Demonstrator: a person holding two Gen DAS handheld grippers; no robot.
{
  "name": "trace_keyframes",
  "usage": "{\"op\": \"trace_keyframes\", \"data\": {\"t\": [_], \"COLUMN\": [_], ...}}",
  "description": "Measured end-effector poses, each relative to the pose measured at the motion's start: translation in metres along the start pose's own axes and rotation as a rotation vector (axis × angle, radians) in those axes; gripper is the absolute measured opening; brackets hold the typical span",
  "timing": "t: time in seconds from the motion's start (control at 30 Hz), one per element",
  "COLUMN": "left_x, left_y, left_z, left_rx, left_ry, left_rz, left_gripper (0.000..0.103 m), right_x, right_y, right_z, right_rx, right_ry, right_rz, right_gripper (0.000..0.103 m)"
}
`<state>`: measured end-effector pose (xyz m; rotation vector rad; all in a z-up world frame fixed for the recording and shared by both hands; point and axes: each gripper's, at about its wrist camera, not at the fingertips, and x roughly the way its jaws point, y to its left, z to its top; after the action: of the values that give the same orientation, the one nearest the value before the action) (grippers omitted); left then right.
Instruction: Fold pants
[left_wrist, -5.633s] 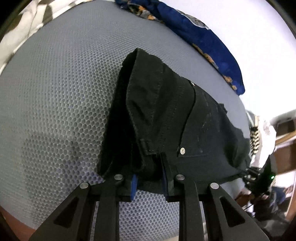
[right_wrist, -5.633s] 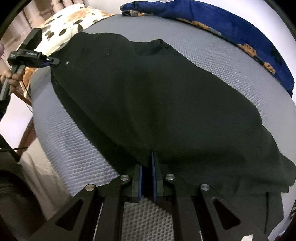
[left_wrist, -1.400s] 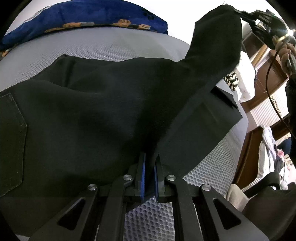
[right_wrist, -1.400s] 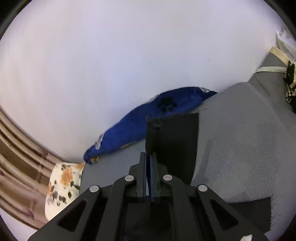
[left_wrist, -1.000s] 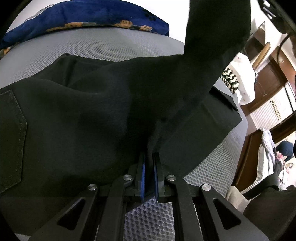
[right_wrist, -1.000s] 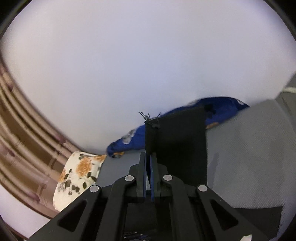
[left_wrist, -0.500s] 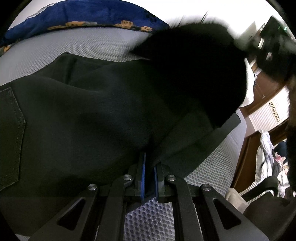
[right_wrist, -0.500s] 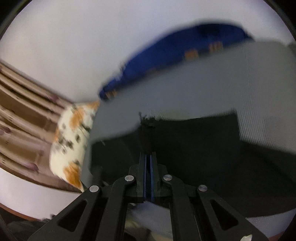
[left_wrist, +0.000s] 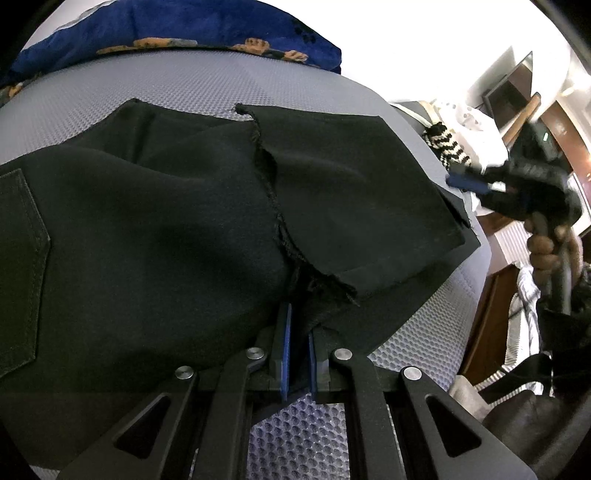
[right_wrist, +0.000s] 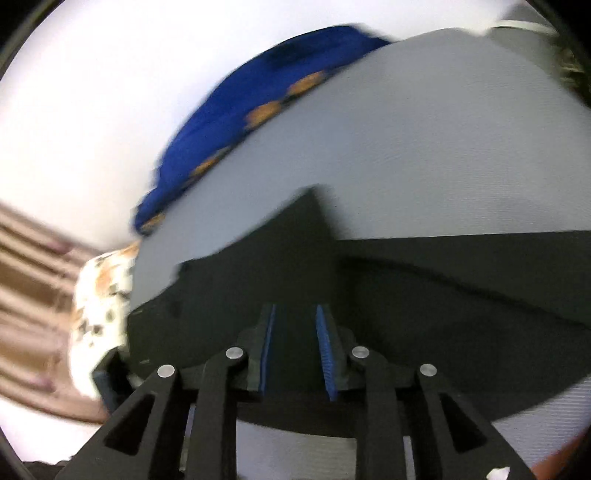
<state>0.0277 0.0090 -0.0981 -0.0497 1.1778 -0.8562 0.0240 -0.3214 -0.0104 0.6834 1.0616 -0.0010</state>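
Note:
Black pants (left_wrist: 147, 229) lie on a grey mesh bed (left_wrist: 184, 85). The leg end (left_wrist: 351, 192), with its frayed hem, is folded back over the upper part. My left gripper (left_wrist: 297, 332) is shut on a fold of the pants at the near edge. A back pocket (left_wrist: 22, 266) shows at the far left. In the left wrist view my right gripper (left_wrist: 469, 182), held in a hand (left_wrist: 546, 251), hovers just off the right edge of the folded leg. In its own view my right gripper (right_wrist: 295, 347) is opening; the pants (right_wrist: 443, 295) lie flat beneath, and the pads (right_wrist: 325, 350) press on nothing.
A blue cushion with orange prints (left_wrist: 177, 29) lies along the far edge of the bed (right_wrist: 424, 147). A floral pillow (right_wrist: 99, 295) sits at the left corner by a striped curtain (right_wrist: 29, 258). A black-and-white zigzag cloth (left_wrist: 448, 147) and wooden furniture (left_wrist: 484, 325) are at the right.
My right gripper came down from high up with the leg end, laid it over the upper part, and its jaws have parted. My left gripper has kept its hold in place.

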Motion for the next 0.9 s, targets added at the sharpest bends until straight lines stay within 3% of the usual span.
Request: {"op": "trace_keyframes", "data": {"t": [0.1, 0.23, 0.43, 0.53, 0.63, 0.8, 0.9], "left_x": [0.0, 0.0, -0.001, 0.0, -0.001, -0.001, -0.001], "left_y": [0.001, 0.004, 0.008, 0.012, 0.013, 0.014, 0.017], "left_z": [-0.001, -0.001, -0.002, -0.001, -0.001, -0.003, -0.003], "left_rx": [-0.007, -0.019, -0.033, -0.049, -0.053, -0.054, -0.057], "left_ry": [-0.002, -0.001, 0.002, 0.003, 0.001, -0.002, -0.004], "left_rz": [-0.005, -0.015, -0.028, -0.036, -0.038, -0.042, -0.051], "left_gripper": [0.009, 0.009, 0.009, 0.009, 0.009, 0.009, 0.009], "right_x": [-0.003, 0.0, 0.008, 0.005, 0.002, -0.018, -0.024], "right_y": [-0.038, -0.064, -0.083, -0.107, -0.126, -0.122, -0.09], "right_z": [-0.006, -0.007, 0.041, 0.074, 0.097, 0.099, 0.083], "right_rx": [0.034, 0.052, 0.058, 0.126, 0.161, 0.169, 0.087], "right_ry": [0.026, 0.022, -0.11, -0.164, -0.181, -0.203, -0.164], "right_rz": [-0.127, -0.172, -0.212, -0.24, -0.268, -0.267, -0.254], "right_gripper": [0.022, 0.02, 0.019, 0.017, 0.017, 0.019, 0.019]}}
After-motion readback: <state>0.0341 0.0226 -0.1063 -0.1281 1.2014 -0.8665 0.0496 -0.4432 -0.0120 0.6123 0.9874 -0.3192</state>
